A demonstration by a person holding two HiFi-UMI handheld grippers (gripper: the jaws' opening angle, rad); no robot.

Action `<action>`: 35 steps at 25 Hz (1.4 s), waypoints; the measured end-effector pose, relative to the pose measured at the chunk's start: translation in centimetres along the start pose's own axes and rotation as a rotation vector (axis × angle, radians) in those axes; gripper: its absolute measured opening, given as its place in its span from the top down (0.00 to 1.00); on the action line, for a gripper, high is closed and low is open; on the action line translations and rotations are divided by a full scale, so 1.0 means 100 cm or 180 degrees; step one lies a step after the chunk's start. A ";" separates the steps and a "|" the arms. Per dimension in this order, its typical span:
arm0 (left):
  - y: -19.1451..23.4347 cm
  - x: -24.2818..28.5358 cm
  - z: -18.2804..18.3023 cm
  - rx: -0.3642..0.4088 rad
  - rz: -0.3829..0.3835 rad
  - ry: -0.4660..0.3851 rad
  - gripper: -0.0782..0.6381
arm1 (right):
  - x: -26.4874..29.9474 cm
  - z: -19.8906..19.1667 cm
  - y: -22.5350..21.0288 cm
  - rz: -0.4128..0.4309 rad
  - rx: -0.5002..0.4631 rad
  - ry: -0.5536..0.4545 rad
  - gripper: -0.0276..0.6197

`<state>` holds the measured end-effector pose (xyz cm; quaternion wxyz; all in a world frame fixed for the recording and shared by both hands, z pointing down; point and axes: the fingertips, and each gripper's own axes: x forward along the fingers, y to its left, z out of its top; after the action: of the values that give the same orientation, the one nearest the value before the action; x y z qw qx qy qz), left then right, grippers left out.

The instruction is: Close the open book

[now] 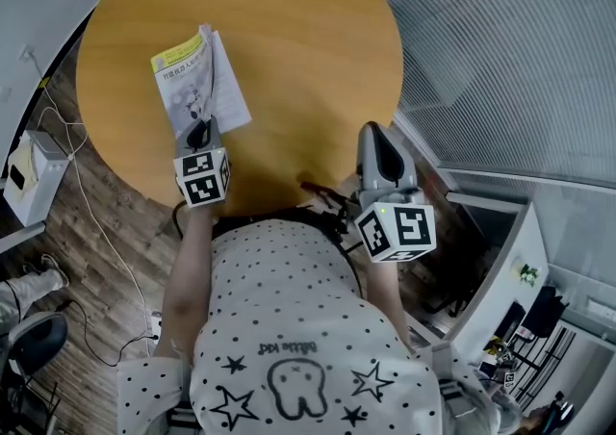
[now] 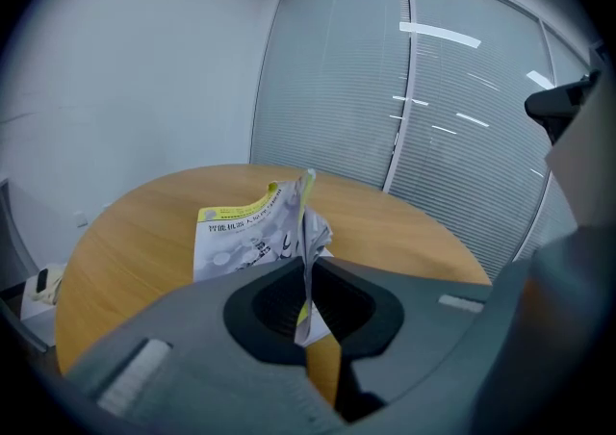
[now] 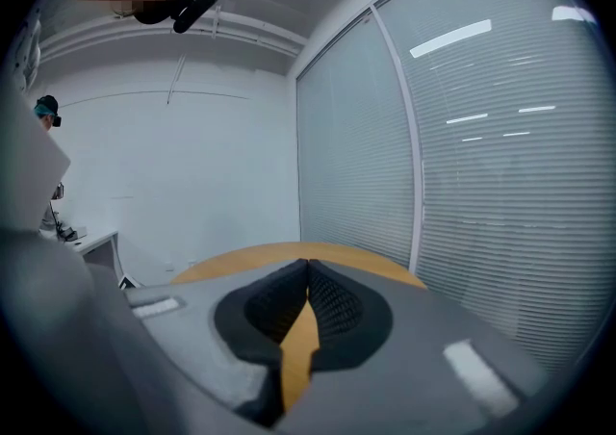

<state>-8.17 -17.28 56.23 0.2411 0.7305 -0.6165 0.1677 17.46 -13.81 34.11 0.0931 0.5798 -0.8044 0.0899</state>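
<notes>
Round wooden table (image 1: 289,29), seen from over the person's shoulders, who stands at its 6 o'clock edge.

Book (image 1: 188,87): lies toward 8 o'clock of the table's middle, near the edge. Not yet flat. A printed cover with a yellow-green strip slopes off toward 9 o'clock, and a white page (image 1: 231,87) slopes toward 3 o'clock, with a raised ridge between them.

Left gripper (image 1: 199,127): clenched on a thin leaf (image 2: 306,231) of the book at its near end. In the left gripper view the leaf stands on edge between the pads, curling at the top. It looks like the cover or the leaf next to it; which one cannot be told.

Right gripper (image 1: 375,135): jaws together with nothing between them, only table showing through. It sits at about 4 o'clock, well apart from the book.

Step in hand, as judged: bringing the pinched leaf over to shut the book.

How to do it well:
- Swing the leaf in an arc about the spine, not straight across, since a flat drag would slide the whole book.
- Keep the grip near the outer edge. The paper is limp and already buckles, so move slowly.
- Lower until the leaf lies on the block before letting go.
- The right gripper is free to steady the far half if the book creeps.
</notes>
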 end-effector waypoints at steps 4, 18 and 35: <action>-0.003 0.003 -0.002 0.0060 -0.0022 0.0036 0.86 | -0.001 0.000 -0.002 -0.0018 -0.0005 0.0000 0.95; -0.013 0.014 -0.012 0.0248 -0.0135 0.0189 0.86 | 0.001 0.003 -0.003 -0.0035 -0.0014 -0.0005 0.95; -0.022 0.028 -0.027 0.0454 -0.0279 0.0429 0.83 | 0.013 0.006 0.004 0.0025 -0.0042 0.0032 0.95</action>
<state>-5.36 -17.79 59.71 0.2365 0.7591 -0.5529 0.2493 16.63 -15.04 33.88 0.1006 0.5756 -0.8068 0.0879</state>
